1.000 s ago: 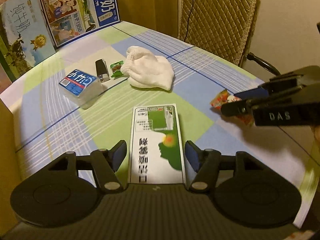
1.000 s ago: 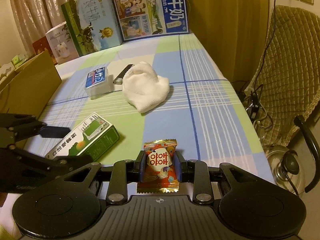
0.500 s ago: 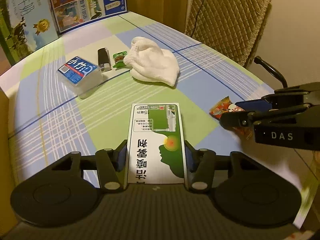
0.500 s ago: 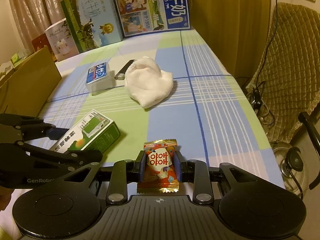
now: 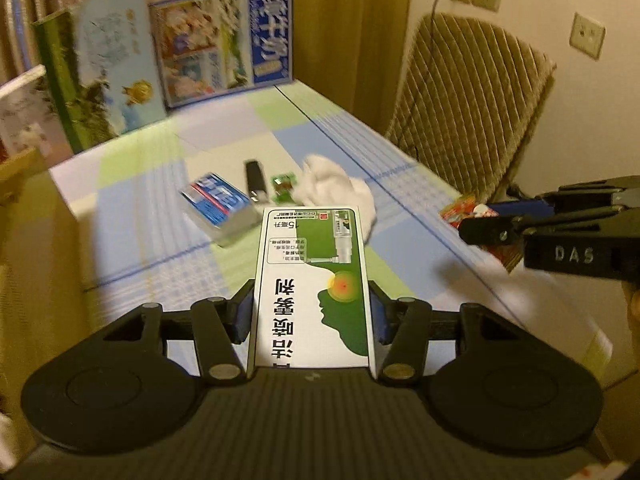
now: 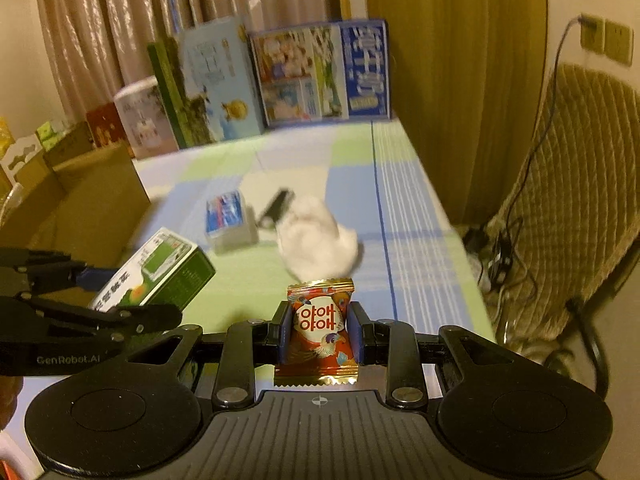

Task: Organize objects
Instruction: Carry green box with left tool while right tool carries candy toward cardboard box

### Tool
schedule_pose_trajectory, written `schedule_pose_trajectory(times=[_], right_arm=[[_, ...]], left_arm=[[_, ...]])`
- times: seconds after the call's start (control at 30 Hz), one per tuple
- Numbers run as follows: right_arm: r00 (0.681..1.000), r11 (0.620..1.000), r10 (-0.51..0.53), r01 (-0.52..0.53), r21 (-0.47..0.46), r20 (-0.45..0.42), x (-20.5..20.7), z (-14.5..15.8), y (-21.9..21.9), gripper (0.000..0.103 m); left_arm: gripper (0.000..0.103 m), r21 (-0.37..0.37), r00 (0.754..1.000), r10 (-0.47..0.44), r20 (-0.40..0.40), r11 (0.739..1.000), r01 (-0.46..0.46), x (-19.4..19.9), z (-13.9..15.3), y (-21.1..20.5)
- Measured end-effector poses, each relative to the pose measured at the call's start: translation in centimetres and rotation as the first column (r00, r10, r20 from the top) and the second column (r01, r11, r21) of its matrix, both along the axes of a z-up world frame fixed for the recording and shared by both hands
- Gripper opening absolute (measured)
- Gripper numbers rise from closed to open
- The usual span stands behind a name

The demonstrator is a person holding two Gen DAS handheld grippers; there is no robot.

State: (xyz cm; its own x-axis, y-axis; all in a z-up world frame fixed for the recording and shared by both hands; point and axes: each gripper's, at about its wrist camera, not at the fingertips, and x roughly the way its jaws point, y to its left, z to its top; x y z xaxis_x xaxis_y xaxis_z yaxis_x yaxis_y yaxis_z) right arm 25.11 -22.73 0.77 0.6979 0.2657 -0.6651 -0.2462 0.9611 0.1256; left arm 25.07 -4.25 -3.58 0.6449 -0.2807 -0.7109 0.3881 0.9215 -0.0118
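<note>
My left gripper [image 5: 311,314] is shut on a green and white medicine box [image 5: 314,280], held above the checked tablecloth [image 5: 168,248]. In the right wrist view this box [image 6: 160,270] sticks out of the left gripper at the left. A red and gold candy packet [image 6: 319,326] stands upright between the fingers of my right gripper [image 6: 319,336], which is shut on it. The left wrist view shows the right gripper [image 5: 532,224] at the right with the candy packet [image 5: 466,210] in it.
On the cloth lie a blue tissue pack [image 5: 218,204], a black lighter [image 5: 256,180], a small green sweet [image 5: 283,184] and a white cloth [image 6: 316,240]. Milk cartons [image 6: 320,76] stand at the far end. A cardboard box [image 6: 80,200] is left, a padded chair [image 5: 472,112] right.
The left gripper closed on the medicine box and lifted it off the cloth. Both grippers have risen and tilted up, so more of the room shows. The right gripper keeps the candy packet.
</note>
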Motion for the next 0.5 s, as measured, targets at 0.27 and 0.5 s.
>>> schedule_pose_trajectory(times=[0.27,0.5], right_arm=[[0.995,0.998,0.063,-0.063,0.004,0.082,-1.6,6.4,3.2,0.026],[0.982,0.989,0.143,-0.147,0.03,0.123,-3.8,10.3,8.0,0.026]], left_arm=[[0.05,-0.029,0.995,0.078,0.065,0.997,-0.076,-3.1,5.9,3.5],[0.05,-0.016,0.983,0.146,0.11,0.989,-0.145,-6.4,10.1,8.3]])
